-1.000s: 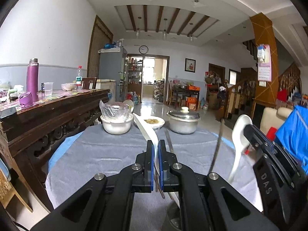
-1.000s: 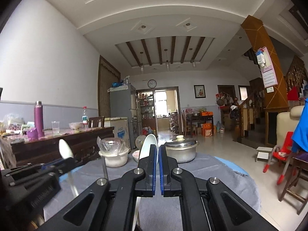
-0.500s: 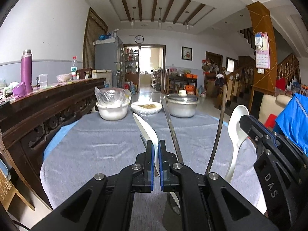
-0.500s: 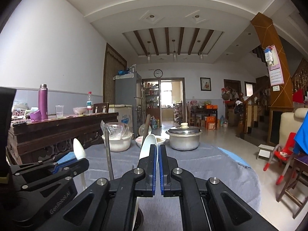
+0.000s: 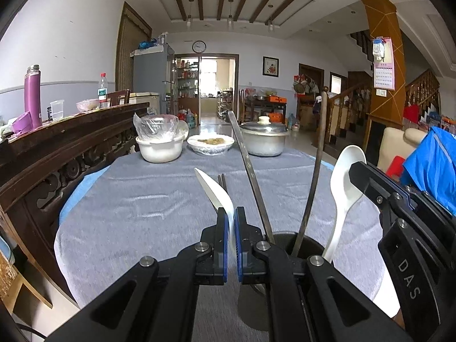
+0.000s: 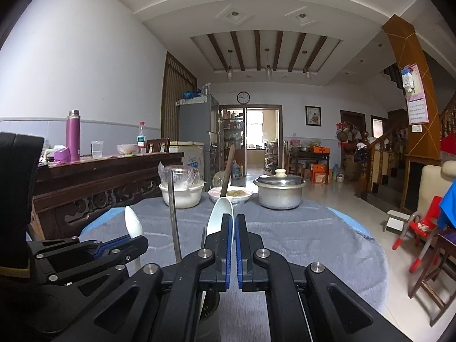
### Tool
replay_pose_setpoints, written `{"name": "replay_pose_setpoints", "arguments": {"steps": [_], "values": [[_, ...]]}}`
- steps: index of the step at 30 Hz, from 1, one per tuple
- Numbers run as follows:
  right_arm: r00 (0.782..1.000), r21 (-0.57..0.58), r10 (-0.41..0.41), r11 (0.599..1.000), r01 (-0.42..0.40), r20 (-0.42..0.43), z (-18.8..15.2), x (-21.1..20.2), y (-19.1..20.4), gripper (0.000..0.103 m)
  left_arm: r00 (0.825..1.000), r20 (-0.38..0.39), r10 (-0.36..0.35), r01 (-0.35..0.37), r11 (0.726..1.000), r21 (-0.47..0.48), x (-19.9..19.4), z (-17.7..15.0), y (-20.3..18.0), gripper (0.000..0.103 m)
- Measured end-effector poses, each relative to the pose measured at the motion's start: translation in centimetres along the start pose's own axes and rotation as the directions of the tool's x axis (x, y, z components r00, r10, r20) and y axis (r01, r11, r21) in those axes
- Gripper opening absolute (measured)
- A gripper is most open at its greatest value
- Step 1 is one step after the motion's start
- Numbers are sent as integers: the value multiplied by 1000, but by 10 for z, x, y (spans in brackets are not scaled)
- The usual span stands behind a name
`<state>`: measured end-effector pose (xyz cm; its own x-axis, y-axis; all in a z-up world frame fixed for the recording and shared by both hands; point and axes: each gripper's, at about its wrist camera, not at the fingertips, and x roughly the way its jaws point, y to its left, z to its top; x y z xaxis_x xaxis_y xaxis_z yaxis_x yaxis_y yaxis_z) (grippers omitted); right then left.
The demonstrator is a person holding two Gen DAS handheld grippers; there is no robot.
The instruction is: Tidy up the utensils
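Note:
My left gripper (image 5: 231, 213) is shut on a white spoon (image 5: 216, 192) whose end sticks up past the fingers. My right gripper (image 6: 234, 219) is shut on another white spoon (image 6: 221, 213); it shows in the left wrist view (image 5: 346, 188) at the right. Both hold their spoons over a dark utensil cup (image 5: 306, 245) that stands on the grey tablecloth (image 5: 148, 199). A metal handle (image 5: 248, 171) and a dark stick (image 5: 315, 176) stand in the cup. A pair of dark chopsticks (image 5: 222, 181) lies on the cloth beyond.
At the table's far end stand a white bowl with a plastic bag (image 5: 159, 145), a covered dish of food (image 5: 211, 142) and a lidded metal pot (image 5: 265, 138). A carved wooden sideboard (image 5: 57, 148) runs along the left. A chair with blue cloth (image 5: 433, 165) is at the right.
Both grippers have tilted downward and dropped toward the cup, each still holding its spoon. The cup's rim has come into the left wrist view.

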<state>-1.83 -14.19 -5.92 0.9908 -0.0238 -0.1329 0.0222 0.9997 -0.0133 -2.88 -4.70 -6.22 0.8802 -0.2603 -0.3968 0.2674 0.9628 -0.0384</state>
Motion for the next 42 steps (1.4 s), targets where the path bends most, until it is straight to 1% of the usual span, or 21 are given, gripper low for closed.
{"name": "replay_pose_setpoints", "arguments": {"steps": [13, 14, 16, 17, 18, 20, 22, 26, 27, 29, 32, 33, 36, 40, 42], "values": [[999, 4, 22, 1000, -22, -24, 1, -6, 0, 4, 999, -29, -28, 30, 998, 52, -8, -8, -9, 5], [1000, 5, 20, 1000, -20, -23, 2, -7, -1, 8, 999, -35, -30, 32, 998, 58, -9, -9, -9, 6], [1000, 13, 18, 1000, -18, -21, 3, -8, -3, 22, 998, -45, -32, 35, 997, 62, -11, -8, -9, 10], [1000, 25, 19, 1000, -19, -18, 4, -9, -6, 36, 998, -47, -34, 37, 998, 55, -13, -7, -7, 17], [1000, 38, 20, 999, -20, -10, 5, -10, -9, 44, 998, -44, -32, 35, 998, 49, -15, -7, -4, 27], [1000, 49, 1, 999, -1, 11, 6, -13, -12, 44, 1000, -22, -15, 15, 999, 34, -21, -4, 1, 36], [1000, 55, -23, 998, 22, 14, 6, -12, -16, 44, 1000, -5, -2, 2, 1000, 20, -25, 0, 7, 37], [998, 140, -42, 989, 49, -51, 4, 0, -35, 44, 999, 15, 38, -38, 999, -23, -29, 7, 23, 44], [997, 167, -47, 984, 58, -68, 2, 3, -42, 44, 999, 14, 49, -48, 998, -34, -28, 8, 27, 44], [994, 195, -58, 978, 74, -88, 0, 6, -51, 44, 998, -2, 64, -64, 996, -60, -25, 9, 36, 45], [992, 210, -77, 973, 97, -104, -2, 8, -59, 44, 996, -33, 80, -83, 991, -103, -19, 9, 50, 50], [991, 214, -78, 972, 100, -110, -3, 9, -62, 44, 996, -41, 82, -86, 990, -112, -17, 9, 53, 51], [988, 233, -70, 967, 101, -139, -6, 14, -68, 44, 993, -66, 94, -103, 985, -138, -9, 10, 66, 52], [981, 271, -49, 957, 100, -188, -13, 23, -80, 43, 991, -108, 85, -103, 980, -172, 5, 13, 86, 54], [975, 292, -40, 951, 104, -217, -17, 30, -88, 43, 988, -142, 68, -95, 977, -190, 16, 13, 97, 54]]}}
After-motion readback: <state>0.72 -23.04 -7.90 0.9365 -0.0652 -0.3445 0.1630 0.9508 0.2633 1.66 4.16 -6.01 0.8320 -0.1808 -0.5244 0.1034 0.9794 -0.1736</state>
